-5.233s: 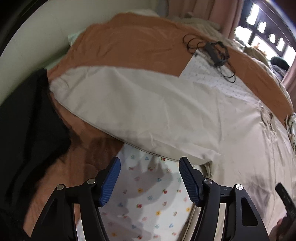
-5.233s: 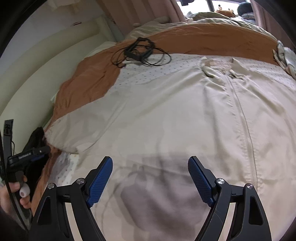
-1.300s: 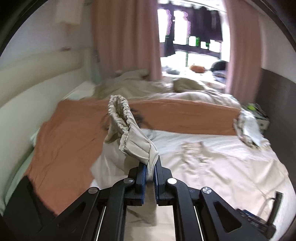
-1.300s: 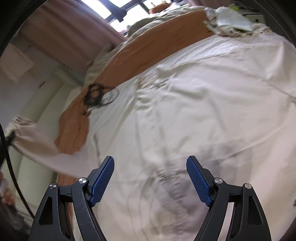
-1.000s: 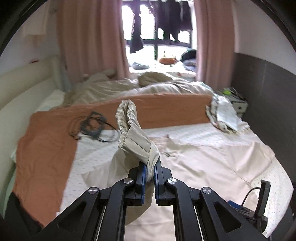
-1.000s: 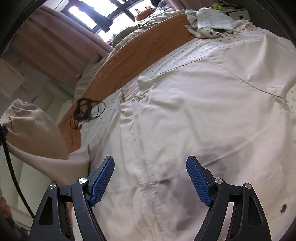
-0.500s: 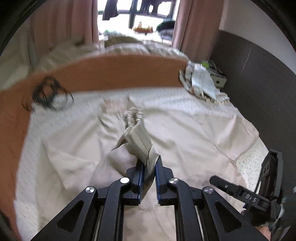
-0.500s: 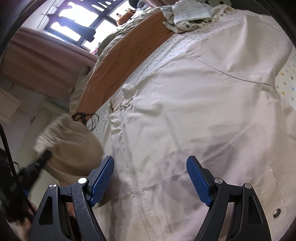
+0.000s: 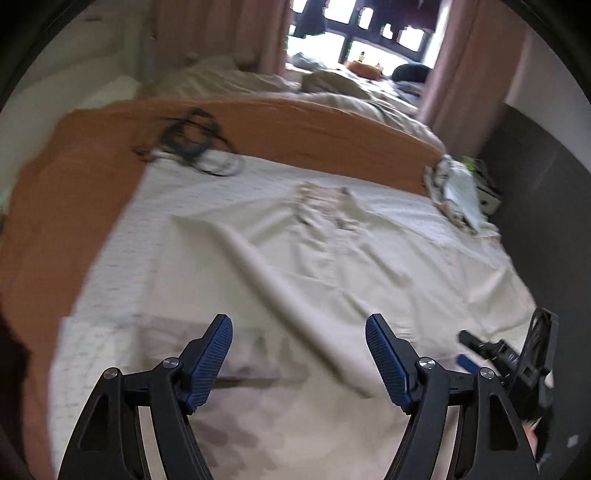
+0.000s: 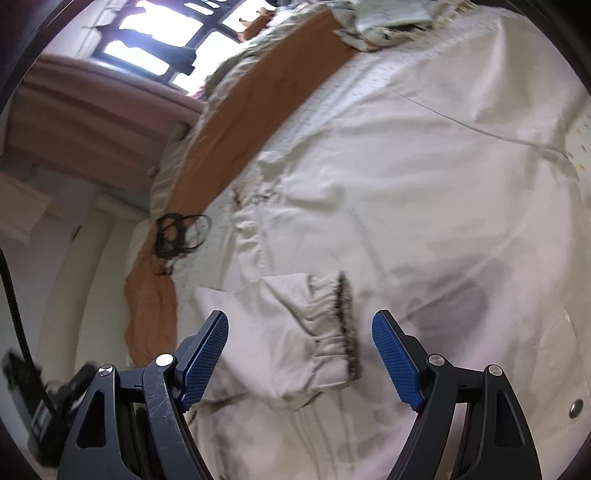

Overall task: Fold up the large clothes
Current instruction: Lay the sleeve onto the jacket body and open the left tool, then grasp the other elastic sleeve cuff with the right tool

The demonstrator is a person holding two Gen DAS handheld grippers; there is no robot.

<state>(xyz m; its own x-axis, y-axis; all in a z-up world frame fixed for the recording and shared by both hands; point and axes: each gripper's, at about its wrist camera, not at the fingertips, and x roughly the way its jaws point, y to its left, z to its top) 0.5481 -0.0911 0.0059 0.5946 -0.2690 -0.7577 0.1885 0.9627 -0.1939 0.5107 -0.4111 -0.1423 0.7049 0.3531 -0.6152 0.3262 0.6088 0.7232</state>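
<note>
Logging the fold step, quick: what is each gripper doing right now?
Left gripper: jaws just opened, holding nothing; sleeve lies released on the jacket.
Right gripper: open, holding nothing.

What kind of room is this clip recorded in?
Most likely a bedroom: a beige jacket lies spread on a bed with an orange blanket, rumpled bedding behind it, and pink curtains frame a window.

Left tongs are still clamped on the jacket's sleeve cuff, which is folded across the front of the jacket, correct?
Not quite. The left tongs have just been opening and now stand wide with nothing between them, as the left wrist view shows. The rest holds: the sleeve cuff lies folded across the front of the beige jacket, clear in the right wrist view.
</note>
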